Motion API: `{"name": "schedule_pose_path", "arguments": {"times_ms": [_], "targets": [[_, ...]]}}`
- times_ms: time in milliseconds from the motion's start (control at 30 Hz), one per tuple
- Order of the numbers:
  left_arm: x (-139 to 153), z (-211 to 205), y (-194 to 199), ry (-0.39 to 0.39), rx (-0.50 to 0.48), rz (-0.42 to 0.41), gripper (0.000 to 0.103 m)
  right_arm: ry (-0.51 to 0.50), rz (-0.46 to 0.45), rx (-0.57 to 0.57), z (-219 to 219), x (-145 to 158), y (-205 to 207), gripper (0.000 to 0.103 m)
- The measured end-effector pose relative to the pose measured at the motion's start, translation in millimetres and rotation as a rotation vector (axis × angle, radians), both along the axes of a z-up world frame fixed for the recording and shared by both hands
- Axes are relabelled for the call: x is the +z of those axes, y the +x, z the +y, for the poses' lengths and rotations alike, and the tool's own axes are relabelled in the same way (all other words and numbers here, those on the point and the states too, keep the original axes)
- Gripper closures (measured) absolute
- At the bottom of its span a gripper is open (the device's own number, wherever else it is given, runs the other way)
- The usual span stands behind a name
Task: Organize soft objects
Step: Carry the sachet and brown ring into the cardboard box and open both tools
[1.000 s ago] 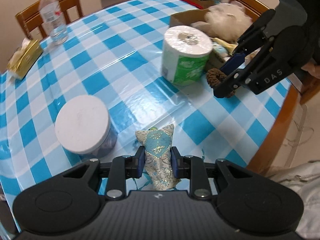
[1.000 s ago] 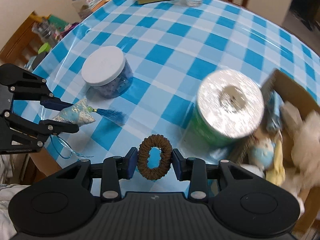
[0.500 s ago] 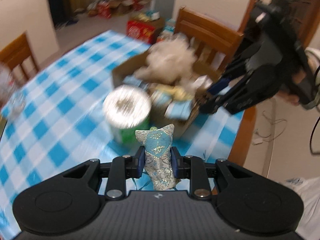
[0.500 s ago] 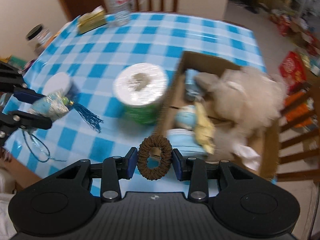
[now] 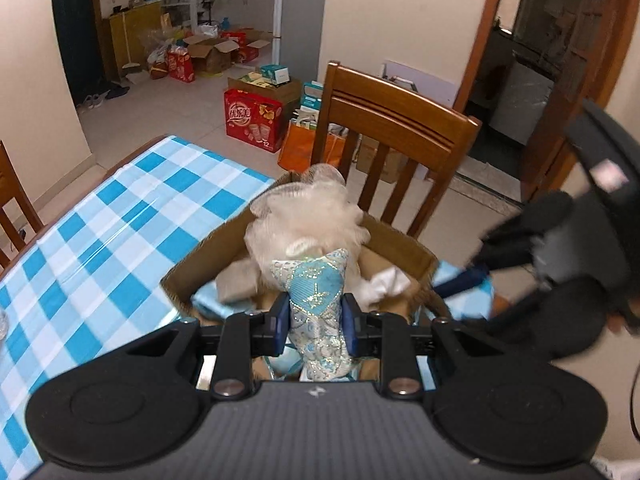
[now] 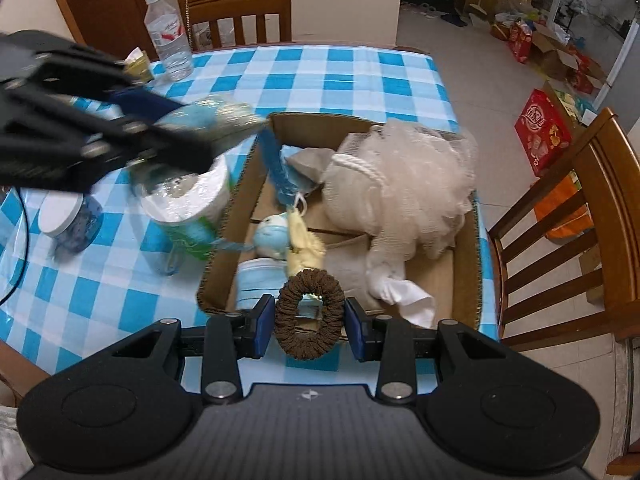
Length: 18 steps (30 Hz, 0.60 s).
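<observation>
My left gripper (image 5: 314, 320) is shut on a blue and silver embroidered sachet (image 5: 318, 312) and holds it above the near edge of the cardboard box (image 5: 180, 284). In the right wrist view the left gripper (image 6: 224, 128) is blurred over the box's left wall, with the sachet's blue tassel (image 6: 276, 164) hanging into the box (image 6: 464, 280). My right gripper (image 6: 310, 322) is shut on a brown scrunchie (image 6: 310, 314) over the box's near wall. The box holds a cream bath pouf (image 6: 404, 184), masks and other soft items.
A wrapped toilet roll (image 6: 188, 208) and a white-lidded jar (image 6: 68, 220) stand left of the box on the blue checked tablecloth (image 6: 340, 76). A water bottle (image 6: 168, 40) stands at the far edge. Wooden chairs (image 6: 580, 216) surround the table.
Both grippers have swung from the table's middle towards the cardboard box, each still holding its item. The sachet and the scrunchie are now over the box.
</observation>
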<state>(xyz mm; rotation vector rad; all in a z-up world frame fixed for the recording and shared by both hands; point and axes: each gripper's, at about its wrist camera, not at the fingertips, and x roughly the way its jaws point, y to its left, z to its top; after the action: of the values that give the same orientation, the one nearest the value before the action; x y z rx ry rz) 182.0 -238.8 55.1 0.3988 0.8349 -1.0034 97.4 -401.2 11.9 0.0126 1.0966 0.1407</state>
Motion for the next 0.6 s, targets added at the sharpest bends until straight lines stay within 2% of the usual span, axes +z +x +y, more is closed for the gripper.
{"name": "schedule_pose_path", "arguments": {"times_ms": [67,133,167,200,267,367,467,600], "targets": [[-10,-12,12,0.000,0.022,0.012,0.077,0.001,0.001,-0.001,-5,-2,2,0.061],[-21,-22,22,0.002,0.052,0.011,0.073,0.002,0.004,-0.003,-11,-4,4,0.061],[-26,-25,26,0.003,0.064,0.019,0.064,0.002,0.004,-0.005,-13,-5,5,0.061],[-34,-28,29,0.008,0.075,0.030,0.044,0.002,0.005,-0.005,-14,-6,6,0.061],[-46,-32,33,0.024,0.113,0.040,0.019,0.002,0.006,-0.005,-18,-8,9,0.061],[-59,-31,32,0.029,0.169,-0.012,0.017,0.004,0.007,-0.005,-22,-11,12,0.061],[-66,-30,26,0.052,0.176,-0.043,0.011,-0.002,0.006,-0.006,-24,-15,16,0.061],[-67,-20,7,0.050,0.207,-0.138,0.004,-0.004,-0.003,-0.010,-24,-18,23,0.061]]}}
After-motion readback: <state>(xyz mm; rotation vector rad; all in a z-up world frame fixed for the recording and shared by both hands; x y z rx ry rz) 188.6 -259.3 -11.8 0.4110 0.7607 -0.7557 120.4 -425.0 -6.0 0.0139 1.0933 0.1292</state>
